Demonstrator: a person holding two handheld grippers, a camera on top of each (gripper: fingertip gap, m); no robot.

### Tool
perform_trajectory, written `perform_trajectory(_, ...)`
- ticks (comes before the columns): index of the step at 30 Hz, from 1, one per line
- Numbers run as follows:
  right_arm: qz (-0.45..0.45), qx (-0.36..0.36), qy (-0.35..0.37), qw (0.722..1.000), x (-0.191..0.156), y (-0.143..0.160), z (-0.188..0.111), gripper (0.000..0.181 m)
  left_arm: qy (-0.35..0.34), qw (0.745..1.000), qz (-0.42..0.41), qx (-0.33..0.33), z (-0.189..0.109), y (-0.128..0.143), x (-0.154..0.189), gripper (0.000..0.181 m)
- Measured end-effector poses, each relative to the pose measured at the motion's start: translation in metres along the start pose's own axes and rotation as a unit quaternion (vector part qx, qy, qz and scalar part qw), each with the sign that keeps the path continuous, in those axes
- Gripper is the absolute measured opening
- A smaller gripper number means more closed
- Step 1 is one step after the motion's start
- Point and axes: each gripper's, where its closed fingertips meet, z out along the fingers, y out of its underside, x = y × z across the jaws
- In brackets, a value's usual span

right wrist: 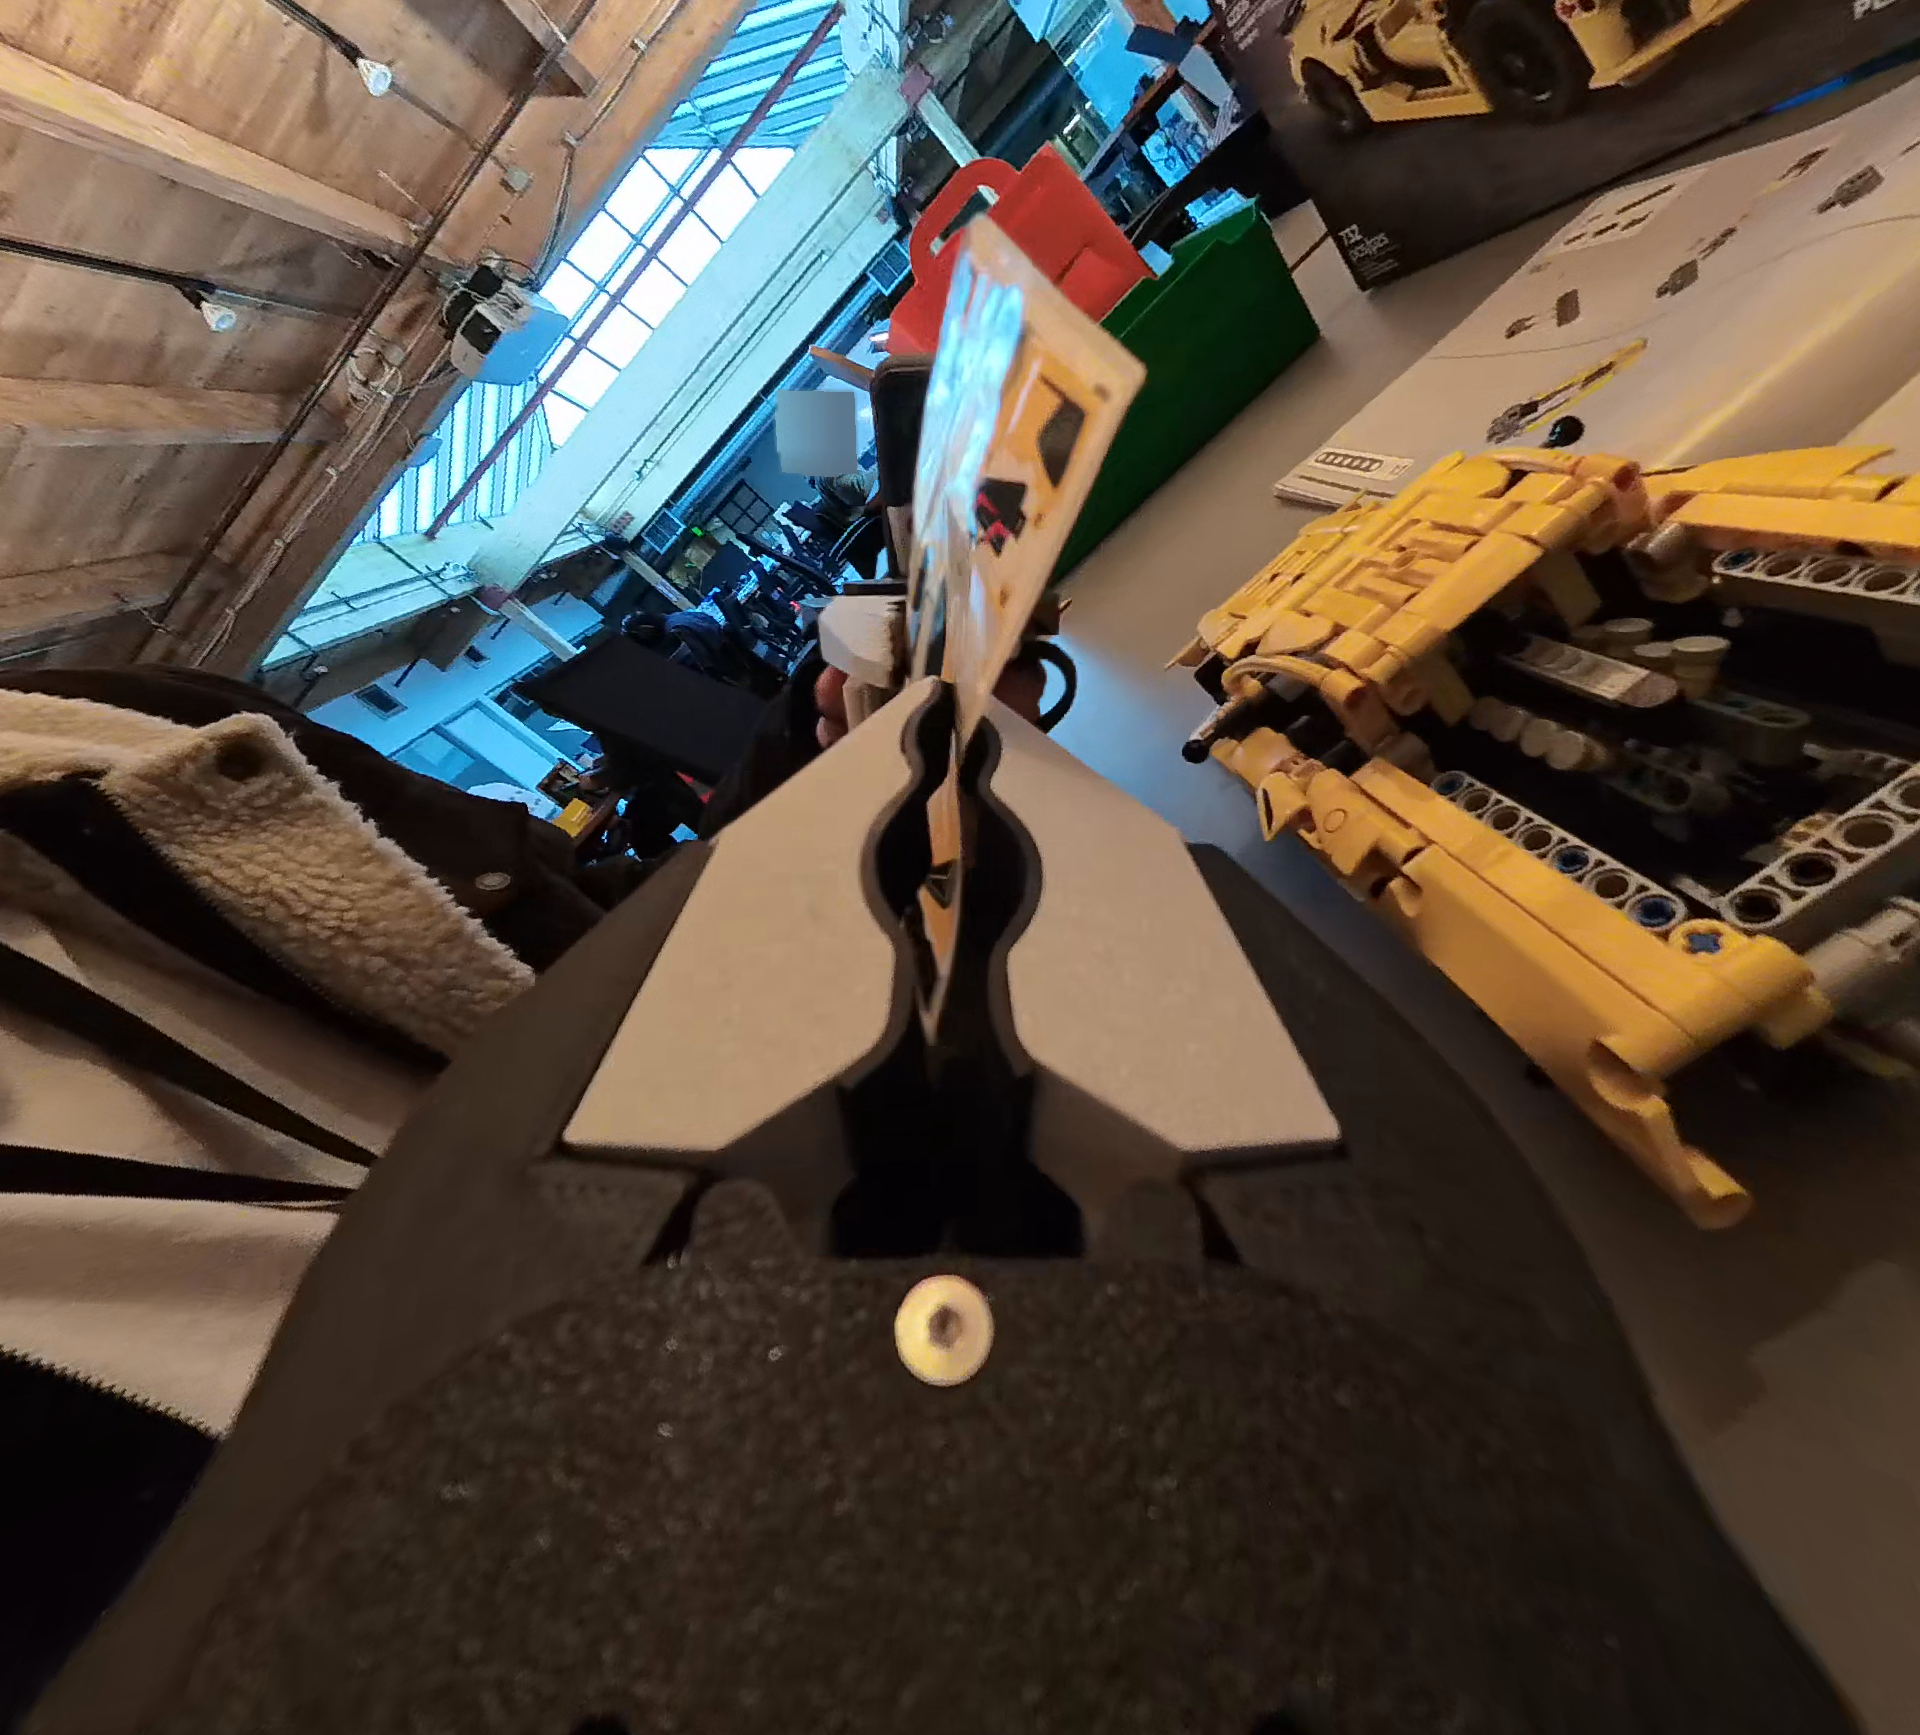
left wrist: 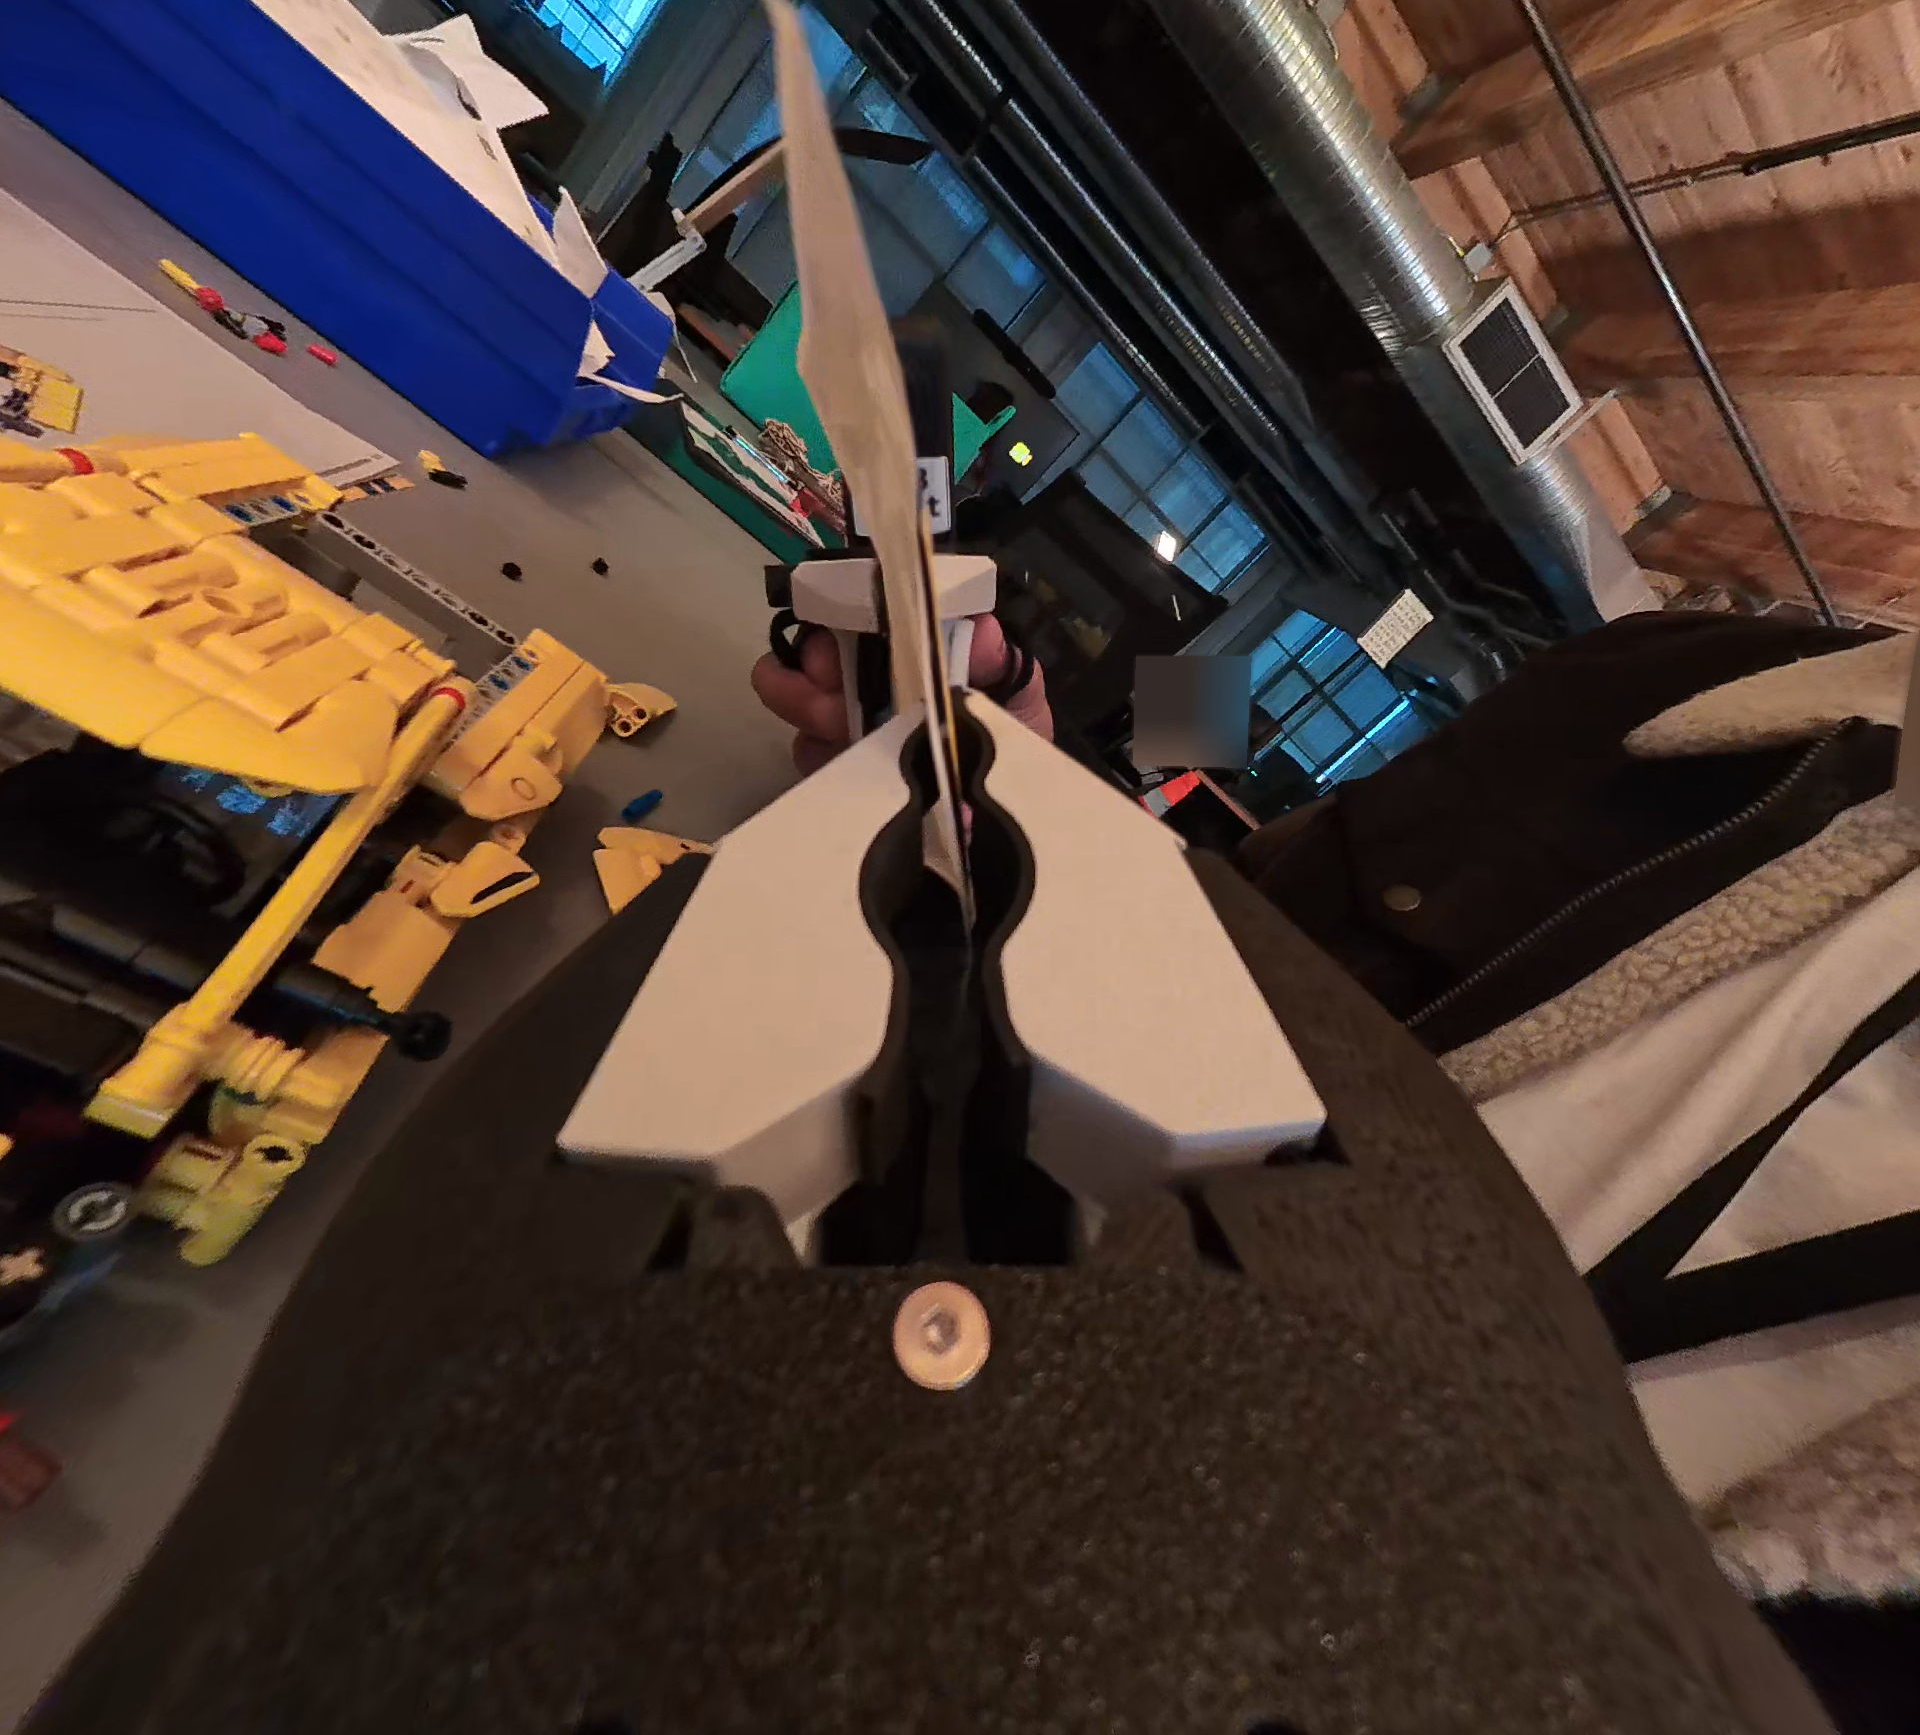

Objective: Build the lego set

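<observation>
Left wrist view: left gripper (left wrist: 948, 750) pinched tight on a thin sticker sheet (left wrist: 847, 314), seen edge-on, rising from the fingertips; the right gripper (left wrist: 894, 605) faces it from beyond, clamped on the same sheet. Yellow lego car (left wrist: 239, 646), part-built, lies on the grey table (left wrist: 644, 532) left of the sheet; blue bin (left wrist: 312, 158) behind the car, loose small pieces (left wrist: 249, 319) between them. Right wrist view: right gripper (right wrist: 951, 729) closed on the sheet's lower edge, printed yellow-and-black face showing; car right of the sheet, instruction booklet (right wrist: 1662, 314) and set box (right wrist: 1558, 2) behind the car, green bin (right wrist: 1205, 355) just behind the sheet
</observation>
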Motion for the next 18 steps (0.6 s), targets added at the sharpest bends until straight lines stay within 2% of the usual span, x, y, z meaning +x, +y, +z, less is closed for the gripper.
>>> perform_trajectory(3, -0.006, 0.000, -0.007, 1.000, -0.003, 0.000, -0.001, 0.000, -0.007, 1.000, 0.011, -0.001, -0.001, -0.001, -0.002, 0.001)
perform_trajectory(5, -0.007, -0.008, -0.005, 1.000, -0.001, 0.003, -0.002, 0.000, -0.013, 1.000, 0.014, 0.013, -0.004, -0.007, -0.003, 0.014)
perform_trajectory(6, -0.007, -0.013, -0.005, 1.000, -0.001, 0.005, -0.002, 0.000, -0.017, 1.000, 0.011, 0.020, -0.006, -0.009, -0.005, 0.015)
perform_trajectory(8, -0.001, -0.016, -0.013, 1.000, -0.003, 0.006, -0.002, 0.000, -0.018, 0.999, -0.002, 0.029, -0.009, -0.013, -0.008, 0.014)
perform_trajectory(10, 0.007, -0.016, -0.014, 1.000, -0.002, 0.007, -0.002, 0.000, -0.017, 0.999, -0.002, 0.034, -0.011, -0.015, -0.008, 0.000)
perform_trajectory(18, 0.019, 0.001, -0.024, 1.000, -0.003, 0.001, -0.006, 0.000, -0.008, 0.998, 0.000, 0.063, -0.017, -0.024, -0.004, 0.005)
